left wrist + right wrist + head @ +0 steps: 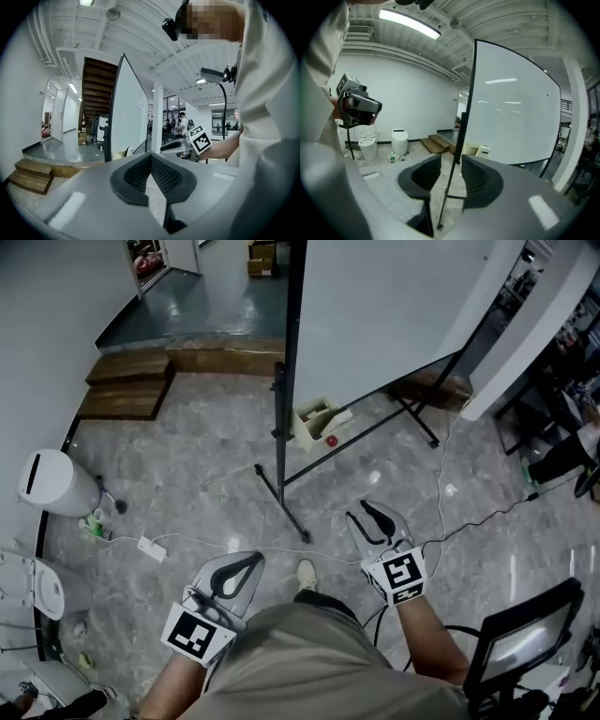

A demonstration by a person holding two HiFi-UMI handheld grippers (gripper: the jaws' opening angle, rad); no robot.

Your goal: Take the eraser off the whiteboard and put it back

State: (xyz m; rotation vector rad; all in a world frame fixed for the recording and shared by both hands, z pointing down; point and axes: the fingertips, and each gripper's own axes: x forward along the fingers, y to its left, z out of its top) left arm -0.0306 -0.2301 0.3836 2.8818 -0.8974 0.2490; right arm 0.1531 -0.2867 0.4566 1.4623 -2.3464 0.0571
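Observation:
The whiteboard (394,306) stands on a black wheeled frame (281,456) ahead of me, its white face blank; it also shows in the left gripper view (132,119) and the right gripper view (511,122). No eraser shows in any view. My left gripper (251,563) is held low at my left hip, its jaws meeting at the tips (151,157) with nothing between them. My right gripper (367,514) reaches forward toward the board's stand, jaws apart (451,164) and empty; the frame's black post shows through the gap.
A cream box (319,418) with a red object (331,441) lies at the board's foot. White toilets (52,484) stand at the left, wooden steps (131,381) behind. A cable (441,493) crosses the floor. A black chair (525,634) is at my right.

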